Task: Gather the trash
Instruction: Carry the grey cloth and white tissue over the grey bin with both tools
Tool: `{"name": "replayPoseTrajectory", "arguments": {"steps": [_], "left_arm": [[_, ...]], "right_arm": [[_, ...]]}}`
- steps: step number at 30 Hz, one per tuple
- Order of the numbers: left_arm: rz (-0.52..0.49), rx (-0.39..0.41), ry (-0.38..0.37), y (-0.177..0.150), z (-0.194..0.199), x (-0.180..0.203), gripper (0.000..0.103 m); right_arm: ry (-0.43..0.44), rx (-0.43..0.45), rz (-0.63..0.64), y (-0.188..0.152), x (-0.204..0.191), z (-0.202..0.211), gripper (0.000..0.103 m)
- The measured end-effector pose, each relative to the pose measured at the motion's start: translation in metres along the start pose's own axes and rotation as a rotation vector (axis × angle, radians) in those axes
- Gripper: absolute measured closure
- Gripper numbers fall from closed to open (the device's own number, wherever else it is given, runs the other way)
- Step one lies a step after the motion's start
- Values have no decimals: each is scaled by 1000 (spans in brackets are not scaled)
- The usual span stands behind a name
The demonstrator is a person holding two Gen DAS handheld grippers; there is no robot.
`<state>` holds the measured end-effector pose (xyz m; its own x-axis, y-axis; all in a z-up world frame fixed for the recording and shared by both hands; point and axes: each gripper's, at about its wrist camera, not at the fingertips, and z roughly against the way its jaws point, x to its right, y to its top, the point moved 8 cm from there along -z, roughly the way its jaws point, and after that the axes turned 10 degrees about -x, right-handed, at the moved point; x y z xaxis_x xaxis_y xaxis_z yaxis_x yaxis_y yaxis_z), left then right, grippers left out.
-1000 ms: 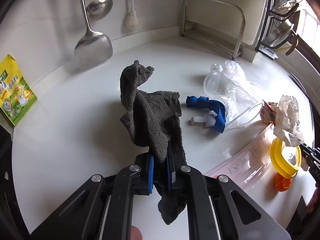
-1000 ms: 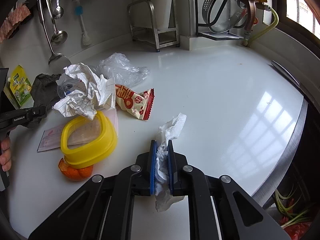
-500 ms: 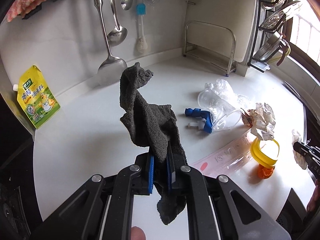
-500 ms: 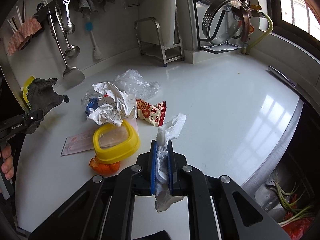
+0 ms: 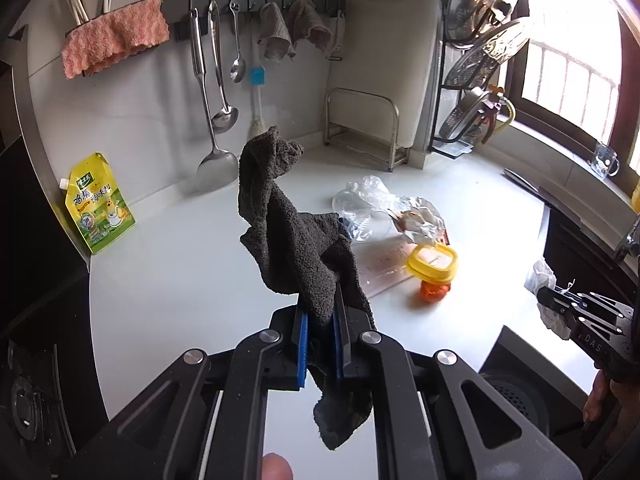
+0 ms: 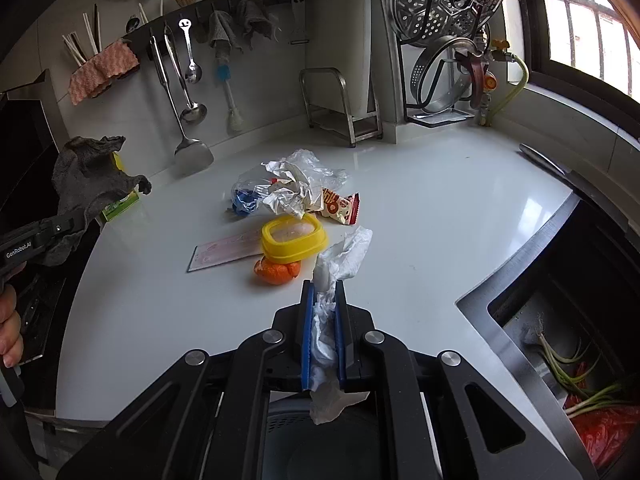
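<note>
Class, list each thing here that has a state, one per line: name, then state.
Left claw: shut on the rag, held off the counter.
Right claw: shut on the tissue.
Paper: crumpled, on the counter.
Yellow tub: resting on an orange.
Snack wrapper: lying flat.

Both grippers are showing matte black linkage arms with round silver screws and blue pads lining the fingers. White lettering reading "GenRobot.AI" is running along the left gripper; bare fingers are wrapping its handle.
</note>
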<state>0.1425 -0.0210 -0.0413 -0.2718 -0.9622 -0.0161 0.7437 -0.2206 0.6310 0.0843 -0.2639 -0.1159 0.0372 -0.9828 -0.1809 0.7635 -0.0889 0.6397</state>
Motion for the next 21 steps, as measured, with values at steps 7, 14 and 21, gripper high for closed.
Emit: {"name": "replayPoseTrajectory", "arguments": {"steps": [7, 14, 21], "left_arm": [[-34, -7, -38, -52, 27, 34, 94], [-70, -50, -89, -109, 34, 76, 94], [-136, -91, -125, -155, 35, 120, 94]], "right_arm": [[-7, 7, 35, -54, -13, 38, 94], [-1, -10, 5, -107, -6, 59, 94], [-19, -46, -9, -155, -3, 67, 94]]}}
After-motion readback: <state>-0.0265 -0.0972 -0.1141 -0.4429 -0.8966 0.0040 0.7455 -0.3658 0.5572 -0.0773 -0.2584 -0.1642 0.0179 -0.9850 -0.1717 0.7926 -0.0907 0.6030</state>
